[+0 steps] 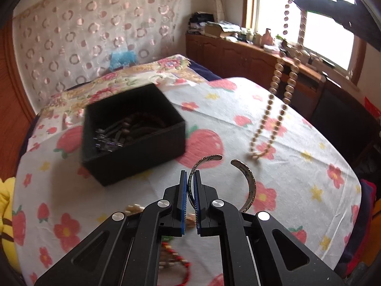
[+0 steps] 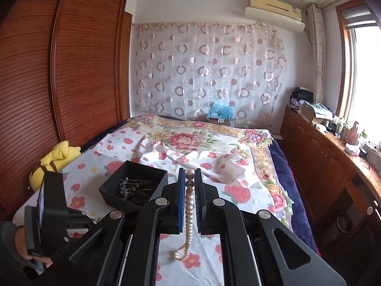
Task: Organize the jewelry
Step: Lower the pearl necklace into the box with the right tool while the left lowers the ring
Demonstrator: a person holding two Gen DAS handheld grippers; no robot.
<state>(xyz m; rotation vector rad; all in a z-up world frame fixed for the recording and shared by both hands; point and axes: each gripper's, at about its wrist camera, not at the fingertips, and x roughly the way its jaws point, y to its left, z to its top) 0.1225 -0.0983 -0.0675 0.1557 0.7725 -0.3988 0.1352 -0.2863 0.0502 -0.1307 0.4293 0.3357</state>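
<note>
While several pieces lie in the black box (image 1: 133, 128), a silver cuff (image 1: 223, 183) is clamped by the left gripper (image 1: 190, 197) and a pearl necklace (image 2: 189, 200) by the right gripper (image 2: 189, 190); beaded pieces (image 1: 171, 252) are left on the bed (image 1: 297, 166).

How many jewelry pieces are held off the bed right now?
2: a silver cuff bracelet in the left gripper, and a pearl necklace dangling from the right gripper.

Tongs holding a string of pearls over the bed

The right tongs (image 2: 190, 178) pinch a pearl necklace (image 2: 189, 205), and its loop hangs down above the flowery sheet (image 2: 238, 205) on the bed. A black box (image 2: 133, 186) with dark beads inside sits on the sheet, just left of the tongs. The left tongs (image 2: 51, 205) show at the left edge. A yellow plush toy (image 2: 54, 159) lies by the brown wardrobe (image 2: 59, 71).
</note>
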